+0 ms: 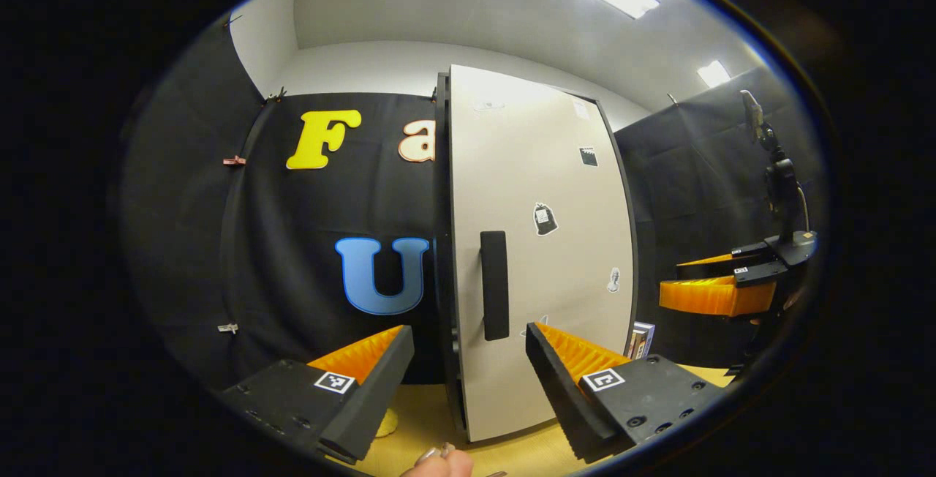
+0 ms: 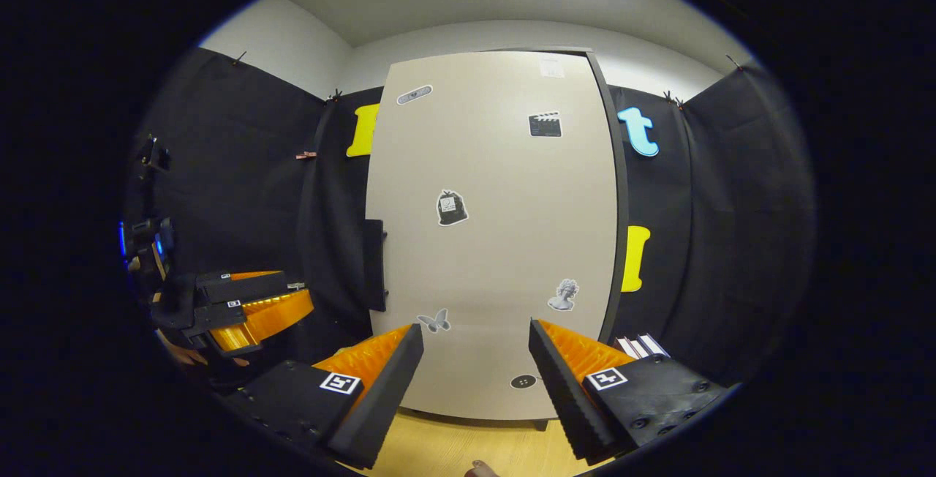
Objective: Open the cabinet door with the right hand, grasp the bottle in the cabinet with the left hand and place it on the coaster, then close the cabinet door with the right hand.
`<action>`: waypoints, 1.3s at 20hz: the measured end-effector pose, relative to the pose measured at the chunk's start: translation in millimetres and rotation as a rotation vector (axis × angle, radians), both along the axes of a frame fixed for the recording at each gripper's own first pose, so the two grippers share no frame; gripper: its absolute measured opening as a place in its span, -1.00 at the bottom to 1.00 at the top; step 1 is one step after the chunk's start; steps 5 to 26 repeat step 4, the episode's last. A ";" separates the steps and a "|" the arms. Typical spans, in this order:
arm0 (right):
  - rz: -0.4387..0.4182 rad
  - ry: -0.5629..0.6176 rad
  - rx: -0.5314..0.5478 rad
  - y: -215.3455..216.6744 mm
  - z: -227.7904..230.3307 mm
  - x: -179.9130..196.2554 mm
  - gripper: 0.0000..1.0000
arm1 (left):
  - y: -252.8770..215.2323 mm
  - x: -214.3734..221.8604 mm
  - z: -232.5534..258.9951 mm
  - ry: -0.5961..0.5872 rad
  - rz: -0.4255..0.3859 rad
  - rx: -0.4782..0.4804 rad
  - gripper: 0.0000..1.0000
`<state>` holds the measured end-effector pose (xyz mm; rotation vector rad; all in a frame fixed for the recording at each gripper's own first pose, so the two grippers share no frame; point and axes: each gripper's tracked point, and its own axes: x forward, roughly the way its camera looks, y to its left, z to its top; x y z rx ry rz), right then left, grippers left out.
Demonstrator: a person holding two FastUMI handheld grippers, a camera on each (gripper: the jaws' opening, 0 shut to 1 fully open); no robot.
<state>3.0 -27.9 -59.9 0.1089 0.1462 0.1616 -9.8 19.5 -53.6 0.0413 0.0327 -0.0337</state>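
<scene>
1. Left gripper [image 1: 468, 360] released, nothing between its fingers, facing the cabinet door [image 1: 541, 243] near its black handle [image 1: 495, 285].
2. Right gripper [image 2: 475, 367] also spread wide, empty, squarely facing the closed door (stickers on it).
3. Bottle not visible; a yellowish coaster edge [image 1: 387, 422] sits on the wooden table [image 1: 512, 451] beside the left gripper's finger.

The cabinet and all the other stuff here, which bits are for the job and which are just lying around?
For the job:
- cabinet door, shut
- its handle
- left gripper, open
- right gripper, open

Just lying around:
- stickers on the door, like the butterfly
- books beside the cabinet
- clips on the cloth wall
</scene>
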 end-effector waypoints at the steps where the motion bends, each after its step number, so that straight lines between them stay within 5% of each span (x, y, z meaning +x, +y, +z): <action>1: -0.005 -0.004 -0.002 -3.9 2.2 0.7 0.92 | -0.5 1.8 -0.1 -0.001 -0.005 0.002 0.94; 26: -0.020 -0.005 -0.009 -7.8 1.7 0.2 0.92 | -3.5 11.6 1.7 -0.006 -0.021 -0.001 0.94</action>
